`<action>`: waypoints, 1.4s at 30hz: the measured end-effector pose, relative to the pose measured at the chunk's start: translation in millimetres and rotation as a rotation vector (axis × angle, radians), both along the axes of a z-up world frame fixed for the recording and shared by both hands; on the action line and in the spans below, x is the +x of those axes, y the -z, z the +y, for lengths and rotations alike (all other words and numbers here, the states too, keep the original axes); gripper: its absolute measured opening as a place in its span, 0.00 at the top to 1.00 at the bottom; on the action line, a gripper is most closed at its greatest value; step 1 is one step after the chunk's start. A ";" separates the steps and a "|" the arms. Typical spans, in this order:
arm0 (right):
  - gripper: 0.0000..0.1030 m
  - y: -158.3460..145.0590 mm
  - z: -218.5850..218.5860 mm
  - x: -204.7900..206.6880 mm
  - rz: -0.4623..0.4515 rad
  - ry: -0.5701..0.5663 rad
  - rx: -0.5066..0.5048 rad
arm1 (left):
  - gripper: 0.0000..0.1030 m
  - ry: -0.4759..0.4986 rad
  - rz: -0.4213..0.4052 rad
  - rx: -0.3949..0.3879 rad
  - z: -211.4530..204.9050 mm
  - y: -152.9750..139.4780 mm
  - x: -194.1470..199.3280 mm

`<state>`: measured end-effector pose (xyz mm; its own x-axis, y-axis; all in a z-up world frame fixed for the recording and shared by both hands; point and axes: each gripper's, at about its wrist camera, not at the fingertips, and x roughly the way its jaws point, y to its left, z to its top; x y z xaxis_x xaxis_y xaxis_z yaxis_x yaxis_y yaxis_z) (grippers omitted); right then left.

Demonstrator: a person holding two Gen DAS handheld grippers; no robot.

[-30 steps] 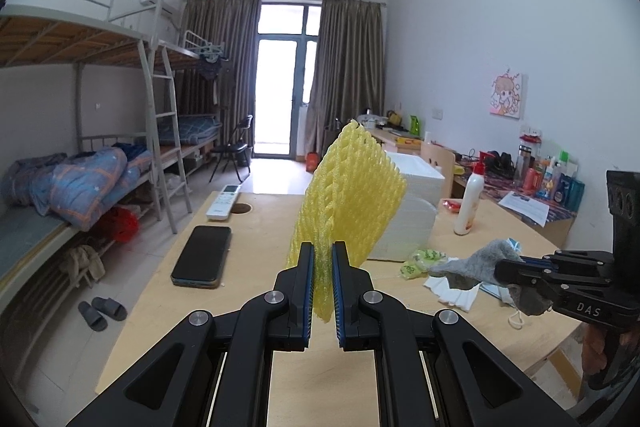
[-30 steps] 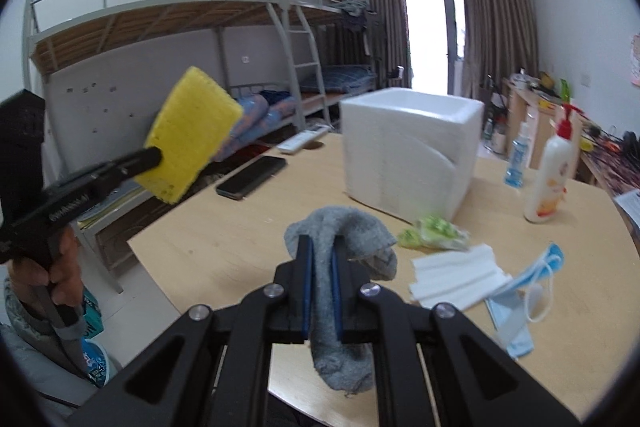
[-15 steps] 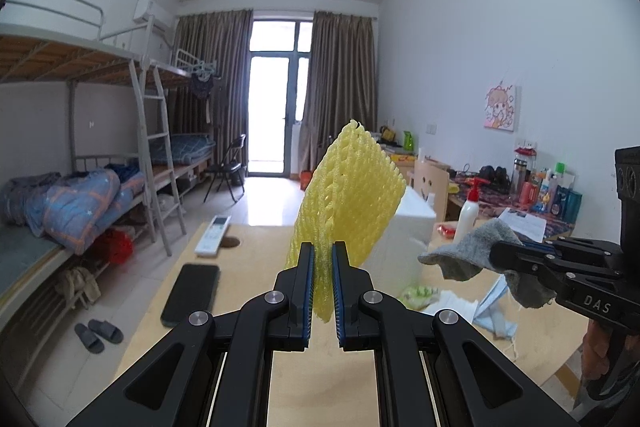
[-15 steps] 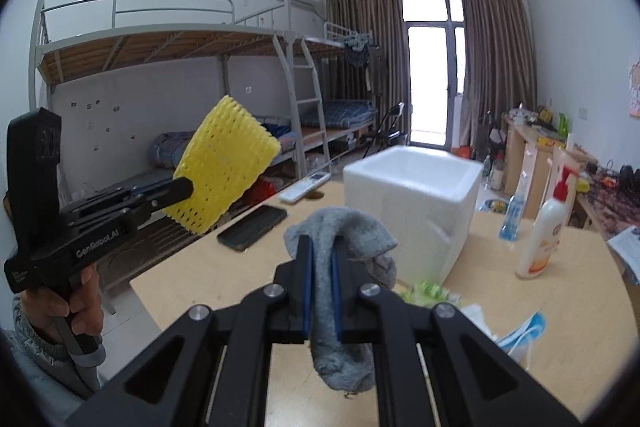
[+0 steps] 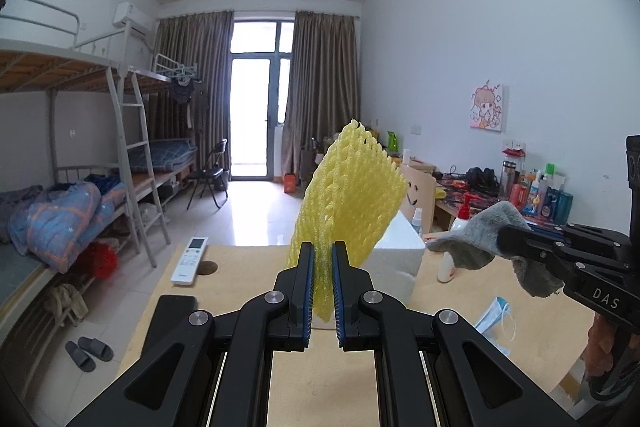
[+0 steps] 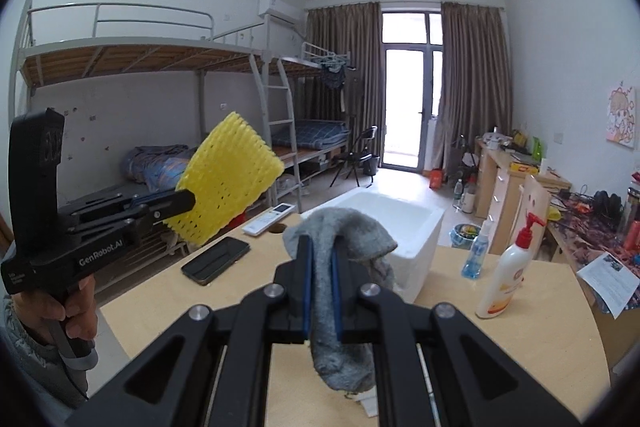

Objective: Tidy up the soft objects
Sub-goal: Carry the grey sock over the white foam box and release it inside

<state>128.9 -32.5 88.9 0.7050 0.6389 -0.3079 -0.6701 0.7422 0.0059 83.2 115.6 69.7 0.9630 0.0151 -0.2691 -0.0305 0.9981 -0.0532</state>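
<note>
My left gripper (image 5: 322, 287) is shut on a yellow foam net sleeve (image 5: 348, 199) and holds it upright high above the wooden table (image 5: 320, 379). It also shows in the right wrist view (image 6: 228, 179) at the left. My right gripper (image 6: 320, 287) is shut on a grey sock (image 6: 340, 239) that droops over both fingers; it shows at the right of the left wrist view (image 5: 480, 235). An open white foam box (image 6: 400, 223) stands on the table just beyond both grippers.
On the table lie a black phone (image 6: 216, 261), a white remote (image 5: 190, 259), a blue face mask (image 5: 494, 323), a white pump bottle (image 6: 506, 279) and a blue spray bottle (image 6: 476, 255). Bunk beds (image 5: 80, 155) stand left, a cluttered desk (image 5: 520, 187) right.
Both grippers have risen well above the table with their loads. The foam box and table items have dropped lower in both views.
</note>
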 end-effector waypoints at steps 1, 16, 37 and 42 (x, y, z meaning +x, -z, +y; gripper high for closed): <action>0.89 -1.5 -0.7 2.5 -0.001 0.005 0.001 | 0.91 0.002 0.002 0.002 -0.9 -1.5 3.0; 0.89 -12.9 5.8 40.8 -0.012 0.054 -0.004 | 0.91 0.026 0.045 -0.013 -0.4 -9.8 59.6; 0.89 -8.5 29.6 108.5 0.025 0.106 -0.050 | 0.91 0.040 0.066 0.009 0.1 -8.9 135.7; 0.89 -5.7 35.5 120.1 0.036 0.111 -0.059 | 0.91 0.044 0.088 0.011 0.2 -5.8 151.6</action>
<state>249.0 3.0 94.7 0.7581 0.5379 -0.3688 -0.5842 0.8114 -0.0174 234.8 115.7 75.5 0.9354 -0.0230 -0.3529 0.0091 0.9991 -0.0411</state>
